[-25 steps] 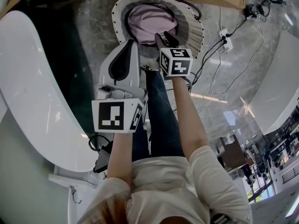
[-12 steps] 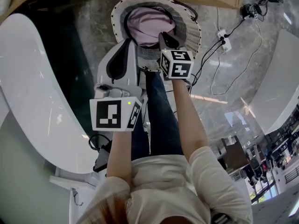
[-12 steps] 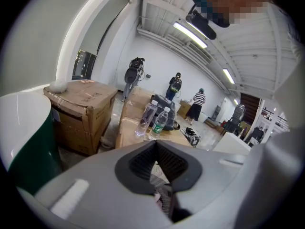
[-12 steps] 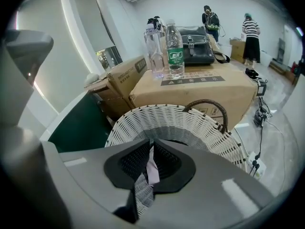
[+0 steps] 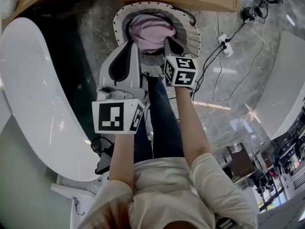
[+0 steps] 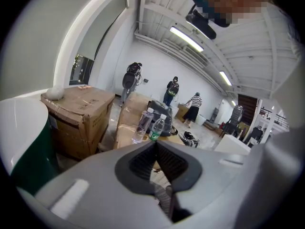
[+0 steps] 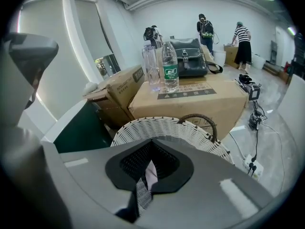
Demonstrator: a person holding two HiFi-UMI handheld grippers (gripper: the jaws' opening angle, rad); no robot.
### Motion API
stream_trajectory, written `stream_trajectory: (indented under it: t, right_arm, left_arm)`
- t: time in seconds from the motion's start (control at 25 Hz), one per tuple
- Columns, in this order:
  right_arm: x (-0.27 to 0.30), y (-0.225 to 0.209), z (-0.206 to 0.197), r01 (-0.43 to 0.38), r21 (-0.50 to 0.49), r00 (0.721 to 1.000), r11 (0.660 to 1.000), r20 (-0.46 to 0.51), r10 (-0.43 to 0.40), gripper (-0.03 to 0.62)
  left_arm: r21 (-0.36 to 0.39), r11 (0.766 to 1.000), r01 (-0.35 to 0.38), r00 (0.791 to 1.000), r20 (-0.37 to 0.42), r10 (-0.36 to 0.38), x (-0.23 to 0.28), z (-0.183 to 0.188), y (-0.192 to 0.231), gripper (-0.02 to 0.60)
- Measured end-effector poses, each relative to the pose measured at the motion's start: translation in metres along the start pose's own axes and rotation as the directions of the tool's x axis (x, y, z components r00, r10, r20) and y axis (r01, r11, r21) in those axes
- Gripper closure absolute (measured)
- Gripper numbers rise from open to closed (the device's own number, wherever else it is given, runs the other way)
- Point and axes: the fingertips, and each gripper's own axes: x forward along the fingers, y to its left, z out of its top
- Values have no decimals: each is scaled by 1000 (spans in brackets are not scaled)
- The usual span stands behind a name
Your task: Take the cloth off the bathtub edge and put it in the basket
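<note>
— Where's your cloth?
— The pink cloth (image 5: 150, 28) lies inside the white basket (image 5: 194, 28). Your right gripper (image 7: 151, 142) has just been closing over it: jaws pressed together, nothing pinched. Your left gripper (image 6: 155, 143) is alongside, also closed, empty.

The head view looks steeply down from above the person's shoulders; the basket (image 5: 193, 30) sits at top centre and the bathtub edge (image 5: 38, 104) at left. Each gripper view sits close behind its tongs, the left tongs (image 6: 155, 144) and the right tongs (image 7: 151, 144), facing out across the room. Both share the cardboard box (image 6: 125, 132) carrying water bottles (image 6: 155, 128). The right gripper view and the head view share the basket.
</note>
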Motion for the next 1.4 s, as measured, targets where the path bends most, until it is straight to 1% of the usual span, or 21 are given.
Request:
stream_trajectory:
  t: [0.4, 0.76, 1.04, 1.28, 1.4]
  right_arm:
    - [-43, 4, 57, -6, 4, 991, 1000, 134, 5, 597]
    - [-99, 12, 104, -39, 7, 976, 999, 214, 37, 597]
    - [-149, 19, 132, -61, 5, 966, 998, 252, 57, 597]
    - [-195, 21, 165, -77, -18, 947, 997, 310, 79, 597]
    - [-217, 24, 186, -93, -49, 933, 994, 344, 104, 597]
  left_arm:
    - [24, 1000, 1, 998, 64, -2, -4, 34, -13, 532]
    - [91, 995, 36, 996, 83, -43, -16, 67, -37, 532]
    - [130, 990, 57, 988, 134, -75, -29, 106, -64, 532]
    - [132, 989, 66, 980, 176, -89, -40, 136, -89, 532]
    - [89, 993, 75, 976, 199, -92, -45, 156, -106, 532]
